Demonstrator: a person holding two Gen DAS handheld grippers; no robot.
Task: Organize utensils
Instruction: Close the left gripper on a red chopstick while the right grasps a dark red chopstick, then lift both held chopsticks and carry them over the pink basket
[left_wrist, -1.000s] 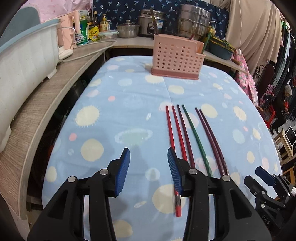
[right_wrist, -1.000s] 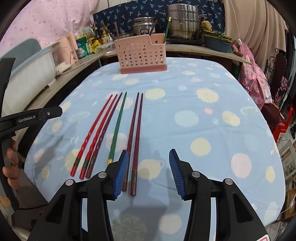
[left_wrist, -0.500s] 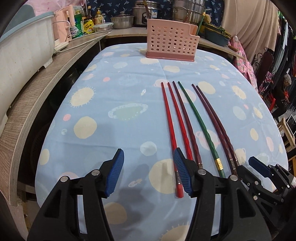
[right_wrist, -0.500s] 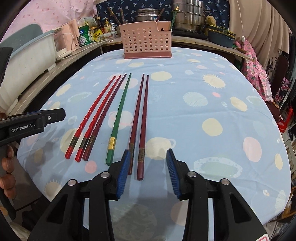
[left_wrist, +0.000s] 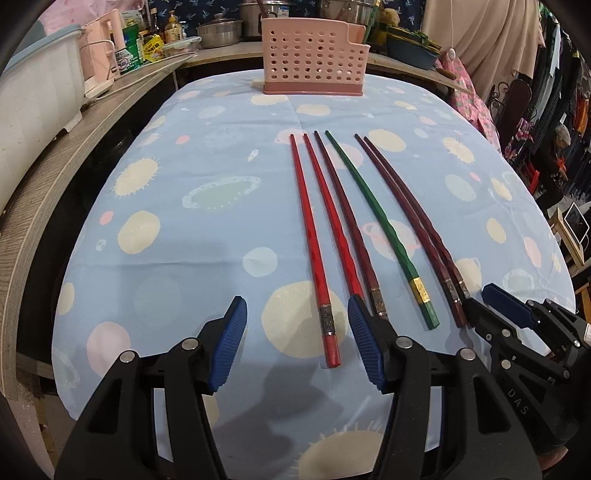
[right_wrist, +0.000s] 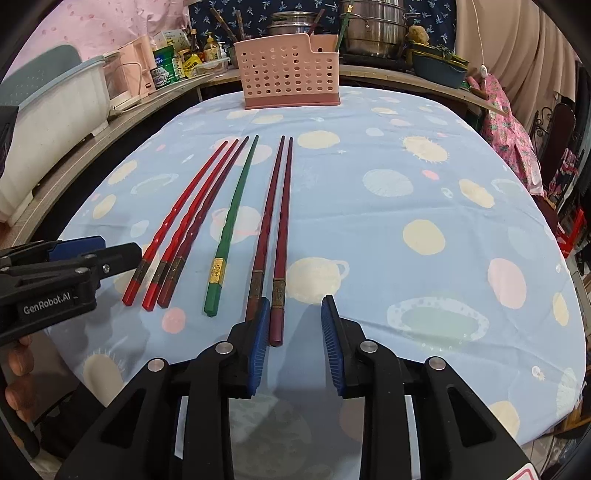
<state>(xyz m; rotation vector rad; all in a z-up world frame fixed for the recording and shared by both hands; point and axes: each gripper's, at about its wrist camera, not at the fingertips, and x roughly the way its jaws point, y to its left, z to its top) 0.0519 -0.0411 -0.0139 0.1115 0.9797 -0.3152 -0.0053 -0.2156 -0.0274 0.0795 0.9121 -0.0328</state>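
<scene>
Several chopsticks lie side by side on the blue dotted tablecloth: two red ones, a dark red one, a green one and a maroon pair. My left gripper is open, its jaws either side of the leftmost red chopstick's butt end. My right gripper is open, with the rightmost maroon chopstick ending between its jaws. A pink perforated utensil holder stands at the table's far end.
A wooden counter runs along the left with a white tub, bottles and pots. The right gripper shows in the left wrist view; the left gripper shows in the right wrist view. Clothes and a chair stand at the right.
Both grippers have drawn back toward the near table edge and now sit at the chopsticks' butt ends. Both stay open. The chopsticks have not moved.
</scene>
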